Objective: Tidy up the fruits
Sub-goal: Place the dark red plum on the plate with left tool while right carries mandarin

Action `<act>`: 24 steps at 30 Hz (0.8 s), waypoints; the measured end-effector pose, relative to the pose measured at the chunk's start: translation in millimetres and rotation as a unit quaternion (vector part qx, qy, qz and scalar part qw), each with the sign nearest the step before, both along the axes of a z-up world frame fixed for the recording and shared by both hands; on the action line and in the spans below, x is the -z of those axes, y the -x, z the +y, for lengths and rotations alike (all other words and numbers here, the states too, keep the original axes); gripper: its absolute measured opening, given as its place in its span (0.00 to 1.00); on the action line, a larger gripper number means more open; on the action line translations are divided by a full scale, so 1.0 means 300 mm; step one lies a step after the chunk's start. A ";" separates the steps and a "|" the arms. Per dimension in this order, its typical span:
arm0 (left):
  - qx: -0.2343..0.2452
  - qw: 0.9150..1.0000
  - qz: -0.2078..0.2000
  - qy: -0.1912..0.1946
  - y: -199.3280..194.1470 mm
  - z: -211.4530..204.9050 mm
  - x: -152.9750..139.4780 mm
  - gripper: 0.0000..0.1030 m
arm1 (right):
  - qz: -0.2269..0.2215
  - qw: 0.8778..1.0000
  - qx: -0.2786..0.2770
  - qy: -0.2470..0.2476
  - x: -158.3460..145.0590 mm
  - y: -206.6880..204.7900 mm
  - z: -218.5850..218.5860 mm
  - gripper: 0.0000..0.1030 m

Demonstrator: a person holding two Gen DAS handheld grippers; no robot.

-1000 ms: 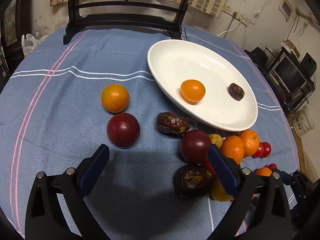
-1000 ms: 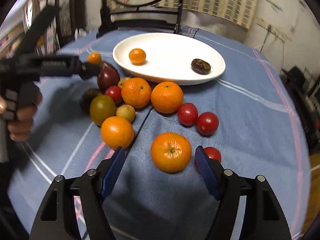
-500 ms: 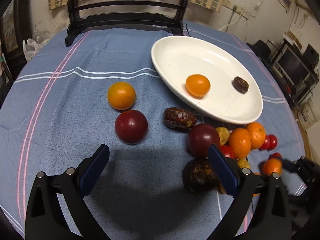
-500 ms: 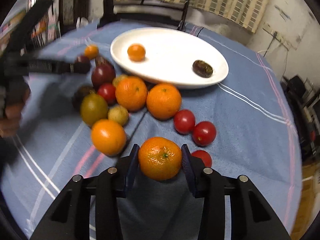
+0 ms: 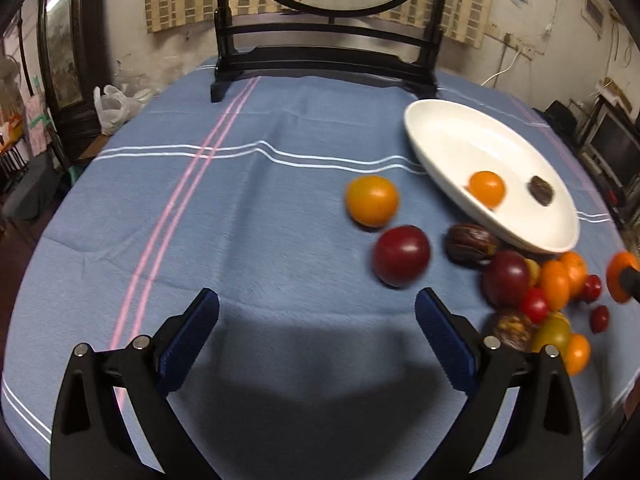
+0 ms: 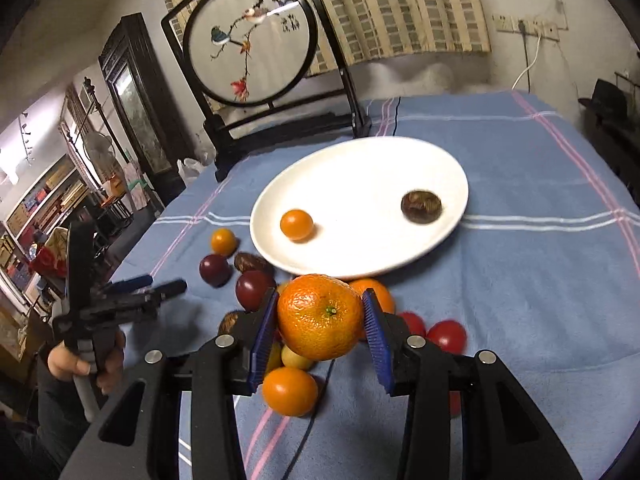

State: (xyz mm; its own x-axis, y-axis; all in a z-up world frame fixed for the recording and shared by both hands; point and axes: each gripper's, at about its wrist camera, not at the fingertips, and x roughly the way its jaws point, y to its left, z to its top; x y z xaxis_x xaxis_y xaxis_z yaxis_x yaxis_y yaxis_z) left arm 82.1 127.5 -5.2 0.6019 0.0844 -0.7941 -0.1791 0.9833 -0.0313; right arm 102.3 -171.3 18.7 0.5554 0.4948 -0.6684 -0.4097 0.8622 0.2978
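Observation:
My right gripper [image 6: 320,320] is shut on a large orange mandarin [image 6: 320,317] and holds it lifted above the fruit pile, in front of the white plate [image 6: 440,248]. The plate holds a small orange fruit [image 6: 296,224] and a dark wrinkled fruit [image 6: 421,207]. My left gripper [image 5: 316,332] is open and empty over bare blue cloth. A dark red plum [image 5: 401,255] and an orange fruit [image 5: 372,201] lie just beyond it, left of the plate [image 5: 436,148]. The held mandarin shows at the right edge of the left wrist view [image 5: 618,276].
Loose fruit lies between plate and grippers: plums [image 6: 253,289], mandarins [image 6: 290,391], red tomatoes [image 6: 447,335], dark wrinkled fruits [image 5: 470,245]. A dark wooden screen stand [image 5: 324,60] stands at the table's far edge. The left gripper and hand [image 6: 100,312] show at the left.
My right gripper closed on the mandarin and lifted it off the cloth toward the plate. My left gripper swung to the left, so the fruit now sits to its right.

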 end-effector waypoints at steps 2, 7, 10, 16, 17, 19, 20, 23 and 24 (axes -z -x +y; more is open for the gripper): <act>0.011 1.000 0.008 -0.018 -0.029 -0.024 0.004 0.94 | 0.003 1.000 -0.001 -0.001 0.005 0.013 -0.003 0.42; 0.041 0.999 0.032 -0.018 -0.089 -0.097 0.035 0.87 | 0.005 1.000 -0.005 -0.006 0.009 0.024 -0.004 0.42; 0.046 0.997 0.052 -0.015 -0.127 -0.125 0.071 0.67 | 0.003 1.000 -0.010 -0.007 0.006 0.032 0.001 0.42; 0.052 0.998 0.038 -0.008 -0.174 -0.153 0.071 0.37 | 0.008 1.000 -0.015 -0.001 0.018 0.030 0.007 0.42; 0.052 0.998 0.042 -0.015 -0.171 -0.161 0.071 0.37 | 0.009 1.000 -0.014 -0.002 0.020 0.029 0.005 0.42; 0.056 0.997 0.051 -0.006 -0.159 -0.165 0.061 0.37 | 0.012 1.000 -0.008 -0.010 0.016 0.025 -0.006 0.42; 0.059 0.997 0.055 0.006 -0.152 -0.164 0.051 0.37 | 0.012 1.000 -0.002 -0.015 0.007 0.025 -0.014 0.42; 0.071 0.996 0.042 0.020 -0.125 -0.172 -0.016 0.37 | 0.001 1.000 0.009 -0.020 -0.035 0.026 -0.026 0.42; 0.078 0.996 0.029 0.015 -0.120 -0.185 -0.051 0.37 | -0.002 1.000 0.010 -0.017 -0.047 0.024 -0.024 0.42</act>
